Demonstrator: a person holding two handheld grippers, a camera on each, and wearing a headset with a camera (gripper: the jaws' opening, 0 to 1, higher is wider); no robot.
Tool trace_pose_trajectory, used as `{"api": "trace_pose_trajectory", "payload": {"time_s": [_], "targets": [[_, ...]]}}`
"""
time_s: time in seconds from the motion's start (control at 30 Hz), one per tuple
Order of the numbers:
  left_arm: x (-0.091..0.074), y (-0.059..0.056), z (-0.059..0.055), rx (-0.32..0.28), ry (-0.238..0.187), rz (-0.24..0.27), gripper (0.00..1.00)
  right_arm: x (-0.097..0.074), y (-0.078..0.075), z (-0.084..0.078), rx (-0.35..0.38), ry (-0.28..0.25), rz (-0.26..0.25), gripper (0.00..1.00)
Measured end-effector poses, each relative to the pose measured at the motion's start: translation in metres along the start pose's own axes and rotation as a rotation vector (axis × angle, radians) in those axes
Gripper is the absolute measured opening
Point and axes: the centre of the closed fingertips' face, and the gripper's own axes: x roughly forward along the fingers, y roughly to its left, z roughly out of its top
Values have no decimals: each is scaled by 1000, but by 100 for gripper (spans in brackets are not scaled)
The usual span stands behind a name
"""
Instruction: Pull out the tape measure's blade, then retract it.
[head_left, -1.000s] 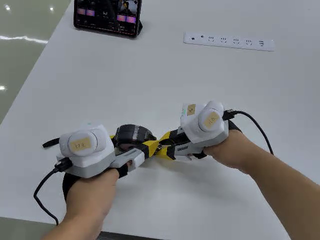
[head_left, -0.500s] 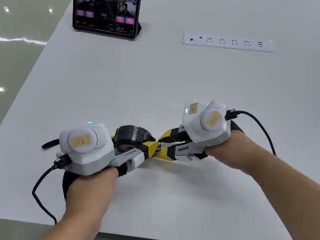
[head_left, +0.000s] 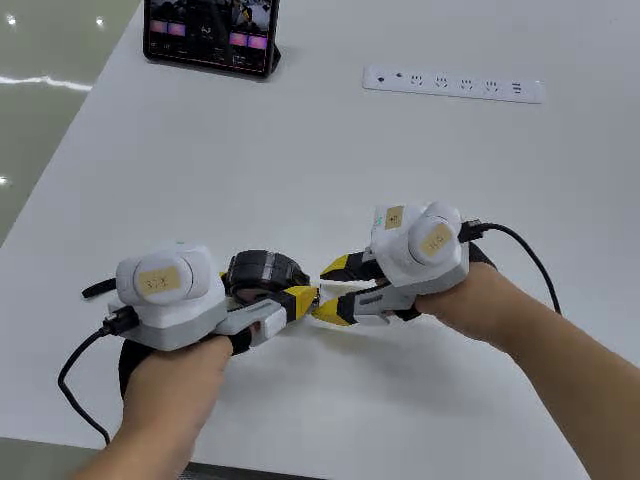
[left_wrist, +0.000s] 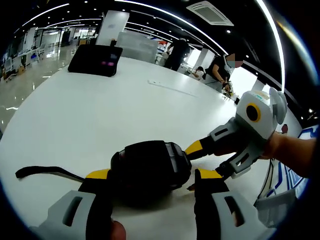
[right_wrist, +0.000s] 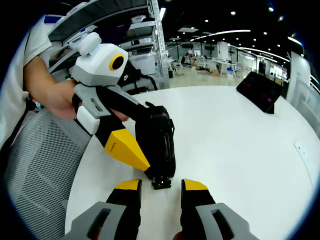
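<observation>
Fingers (left_wrist: 98, 174) of the left gripper (left_wrist: 153, 176) were found clamped on the black tape measure (head_left: 262, 270); the right gripper (right_wrist: 160, 187) was found with its jaws spread.

The tape measure was noted low over the white table (head_left: 300, 150), near its front edge, with a black strap (left_wrist: 42, 172) trailed off to the left. Its hook end (right_wrist: 161, 183) was seen between the right gripper's yellow fingertips (right_wrist: 129, 185), untouched by either. A tablet (head_left: 210, 30) and a power strip (head_left: 452, 84) were recorded at the far side.

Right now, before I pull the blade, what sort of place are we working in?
Probably a large open-plan lab or workshop hall: a wide white workbench carrying a power strip and a propped tablet, with tall metal racking and rows of desks beyond.
</observation>
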Motion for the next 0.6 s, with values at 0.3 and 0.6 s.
{"api": "trace_pose_trajectory", "payload": {"time_s": [0.3, 0.6], "targets": [[-2, 0, 1, 23, 6, -14, 63, -3, -1, -1, 13, 6, -18, 36], [-3, -5, 0, 59, 14, -44, 68, -8, -2, -3, 11, 8, -58, 41]]}}
